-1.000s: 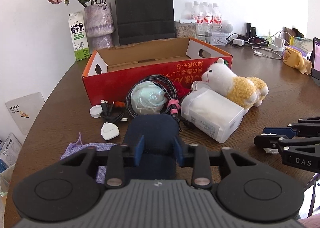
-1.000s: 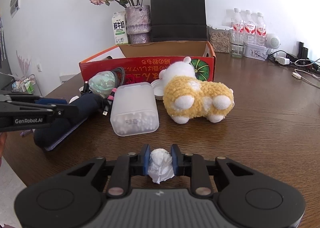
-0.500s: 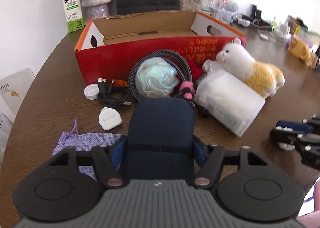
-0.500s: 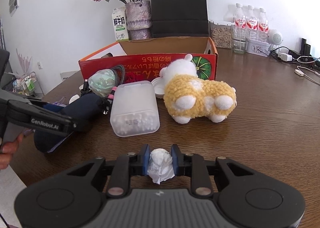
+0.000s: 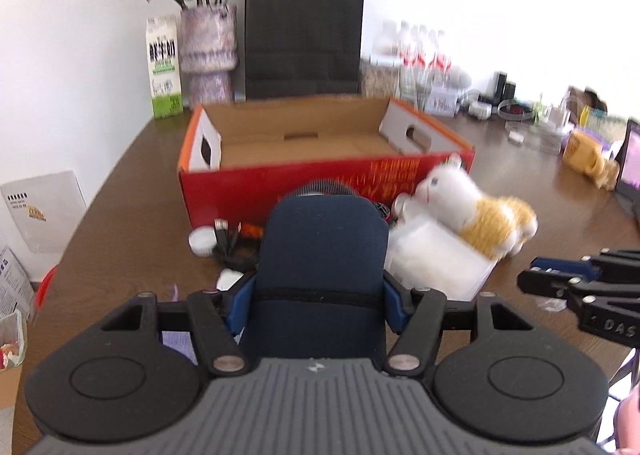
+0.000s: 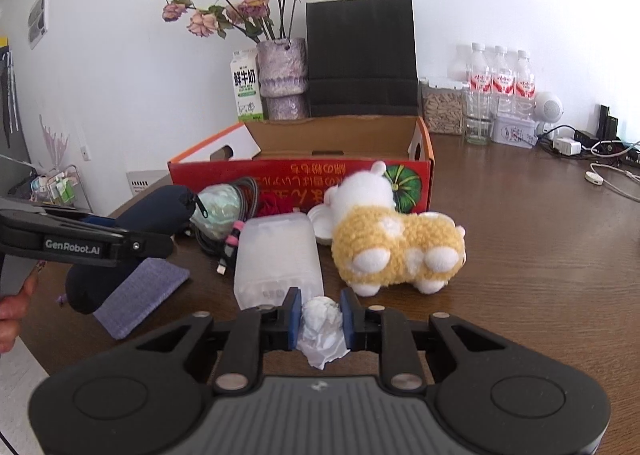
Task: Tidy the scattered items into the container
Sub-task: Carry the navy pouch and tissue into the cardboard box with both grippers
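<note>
1. Brown wooden table (image 6: 540, 275), white wall behind; open cardboard box (image 5: 320, 143) ahead of both tools.
2. Left gripper (image 5: 316, 295): clamped on navy pouch (image 5: 320, 255), clear of the table.
3. Right gripper (image 6: 319, 319): pinched on crumpled tissue (image 6: 320, 325).
4. Step, judged: carry phase. Next: forward over box rim, then release.

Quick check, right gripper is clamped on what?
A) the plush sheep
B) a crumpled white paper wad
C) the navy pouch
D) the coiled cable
B: in the right wrist view the right gripper has its blue pads closed on the crumpled white paper wad, while the plush sheep sits apart on the table and the navy pouch is in the left gripper.
</note>
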`<act>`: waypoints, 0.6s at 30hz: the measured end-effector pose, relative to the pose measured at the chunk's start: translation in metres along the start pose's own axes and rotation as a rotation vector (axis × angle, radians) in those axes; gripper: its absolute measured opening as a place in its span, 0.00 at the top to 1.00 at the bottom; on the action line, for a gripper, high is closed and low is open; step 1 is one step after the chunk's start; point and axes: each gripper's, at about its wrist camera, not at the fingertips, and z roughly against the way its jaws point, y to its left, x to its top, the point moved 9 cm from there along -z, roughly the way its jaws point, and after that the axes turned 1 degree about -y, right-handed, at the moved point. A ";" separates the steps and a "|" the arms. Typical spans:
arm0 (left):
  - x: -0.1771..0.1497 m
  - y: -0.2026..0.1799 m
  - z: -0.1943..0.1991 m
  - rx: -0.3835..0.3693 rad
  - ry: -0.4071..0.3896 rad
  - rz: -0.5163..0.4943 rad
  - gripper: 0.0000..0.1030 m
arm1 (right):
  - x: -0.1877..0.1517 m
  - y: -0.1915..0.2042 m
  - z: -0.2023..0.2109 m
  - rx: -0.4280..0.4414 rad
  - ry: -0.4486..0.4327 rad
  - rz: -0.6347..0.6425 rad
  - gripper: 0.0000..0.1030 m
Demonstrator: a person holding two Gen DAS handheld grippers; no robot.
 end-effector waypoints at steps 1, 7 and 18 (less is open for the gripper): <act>0.004 0.000 0.004 -0.002 -0.018 0.005 0.39 | 0.003 0.001 0.001 0.001 -0.009 -0.001 0.81; 0.036 -0.001 0.024 -0.021 -0.137 0.039 0.39 | 0.027 0.003 0.003 0.010 -0.066 -0.001 0.81; 0.118 0.006 -0.002 -0.047 -0.277 0.158 0.39 | 0.104 0.006 -0.027 0.025 -0.197 -0.004 0.81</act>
